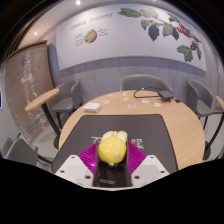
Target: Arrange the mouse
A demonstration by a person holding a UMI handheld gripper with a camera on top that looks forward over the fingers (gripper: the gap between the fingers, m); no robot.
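Tongs (112, 153) clenched on one yellow mouse (112, 146), magenta pads (90, 156) pressed to both its sides, over the near end of one dark mat (142, 128) spread just ahead on a round wooden table (178, 135). Beyond the tongs, at the table's far edge, one small white item (92, 106) and one dark cable (150, 97). Farther off, three grey chairs (143, 84) and a wall with a fruit poster (160, 28).

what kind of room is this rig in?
Probably an office break or meeting room. A round wooden table with chairs around it stands under a wall mural of fruit. The gripper is shut on a yellow mouse.
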